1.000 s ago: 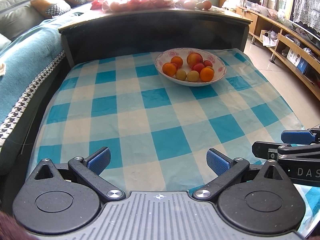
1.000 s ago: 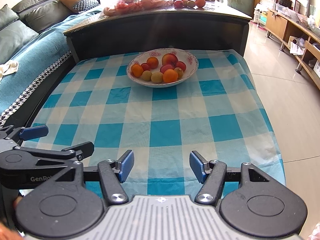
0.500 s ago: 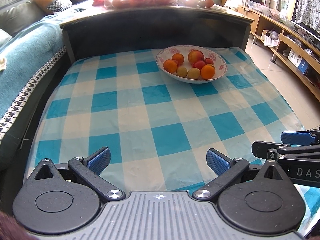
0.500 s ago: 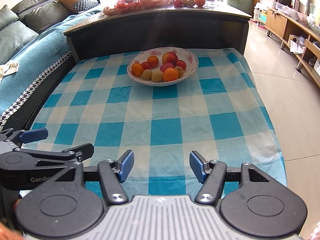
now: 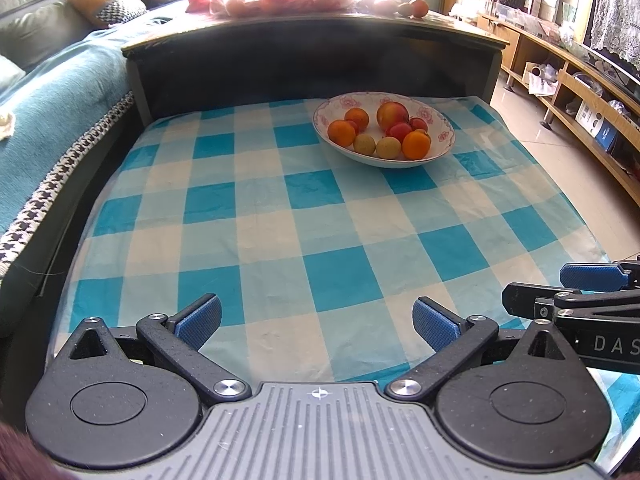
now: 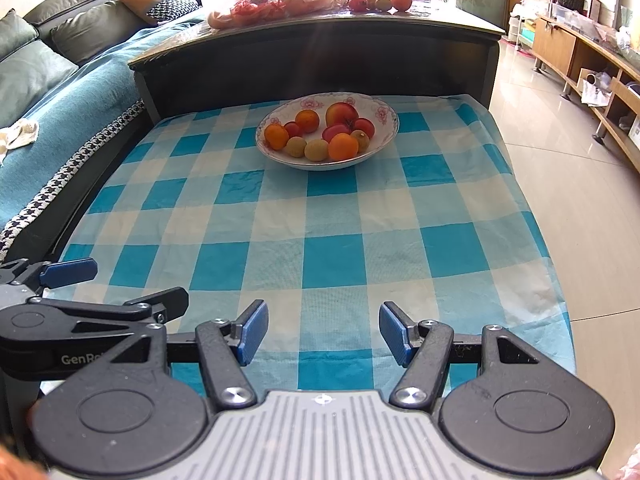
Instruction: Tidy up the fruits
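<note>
Bowl [image 5: 440, 136] nearer; shelf fruit [image 5: 280, 0] glare-blurred.

- A white bowl [image 5: 444, 136] with a pink flower pattern on its rim stands upright at the far end of the surface, on a blue-and-white checked cloth [image 5: 280, 220].
- The fruits [image 6: 324, 132] lie heaped inside it, touching one another.
- A large red-and-yellow apple [image 6: 341, 113] sits at the back of the heap.
- Three oranges [image 6: 343, 146] lie in the bowl: one at the front, one at the left, one at the back.
- Two pale yellow-green round fruits [image 6: 316, 149] rest side by side along the front edge.
- Small red fruits [image 6: 335, 132] lie in the middle, just below the apple.
</note>
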`<state>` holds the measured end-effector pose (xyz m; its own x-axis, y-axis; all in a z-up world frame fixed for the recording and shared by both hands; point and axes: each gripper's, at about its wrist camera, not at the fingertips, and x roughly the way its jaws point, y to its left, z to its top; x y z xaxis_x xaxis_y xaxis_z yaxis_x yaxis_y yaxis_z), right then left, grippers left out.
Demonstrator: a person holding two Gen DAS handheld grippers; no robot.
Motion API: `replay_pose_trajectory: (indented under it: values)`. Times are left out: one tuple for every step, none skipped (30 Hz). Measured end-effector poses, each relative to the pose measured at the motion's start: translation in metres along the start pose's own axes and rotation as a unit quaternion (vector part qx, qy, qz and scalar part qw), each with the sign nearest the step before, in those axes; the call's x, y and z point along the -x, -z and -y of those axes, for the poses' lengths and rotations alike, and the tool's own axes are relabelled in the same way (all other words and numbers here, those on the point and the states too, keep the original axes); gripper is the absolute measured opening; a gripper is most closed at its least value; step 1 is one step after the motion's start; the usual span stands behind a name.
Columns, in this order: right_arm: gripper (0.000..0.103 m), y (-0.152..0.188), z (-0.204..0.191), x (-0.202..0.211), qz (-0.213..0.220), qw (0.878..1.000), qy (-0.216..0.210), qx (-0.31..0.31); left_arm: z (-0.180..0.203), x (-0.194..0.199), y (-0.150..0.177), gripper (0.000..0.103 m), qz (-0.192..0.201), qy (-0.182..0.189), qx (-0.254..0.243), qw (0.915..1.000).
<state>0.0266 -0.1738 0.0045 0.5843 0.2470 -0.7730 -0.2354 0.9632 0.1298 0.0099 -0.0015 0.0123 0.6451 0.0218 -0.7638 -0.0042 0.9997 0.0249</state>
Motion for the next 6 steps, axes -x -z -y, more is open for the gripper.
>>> replay_pose_trajectory:
  values:
    - [0.063, -0.0001, 0.0, -0.0001, 0.0, 1.0, 0.0, 0.0, 0.0002, 0.0003, 0.0001, 0.103, 0.001, -0.001, -0.001, 1.0]
    - [0.063, -0.0001, 0.0, -0.0001, 0.0, 1.0, 0.0, 0.0, 0.0002, 0.0004, 0.0003, 0.103, 0.001, -0.001, -0.001, 1.0]
    - [0.063, 0.0001, -0.0001, -0.0002, 0.0, 1.0, 0.0, 0.0, 0.0003, 0.0005, 0.0004, 0.103, 0.001, -0.001, -0.001, 1.0]
    - [0.063, 0.0002, -0.0002, -0.0002, 0.0, 1.0, 0.0, 0.0, 0.0005, 0.0006, 0.0004, 0.103, 0.001, -0.001, -0.001, 1.0]
    - [0.063, 0.0003, 0.0, -0.0001, 0.0, 1.0, 0.0, 0.0, 0.0008, 0.0011, 0.0006, 0.103, 0.002, -0.002, -0.001, 1.0]
    - [0.063, 0.0003, 0.0, -0.0001, 0.0, 1.0, 0.0, 0.0, 0.0011, 0.0015, 0.0009, 0.103, 0.003, -0.004, -0.002, 1.0]
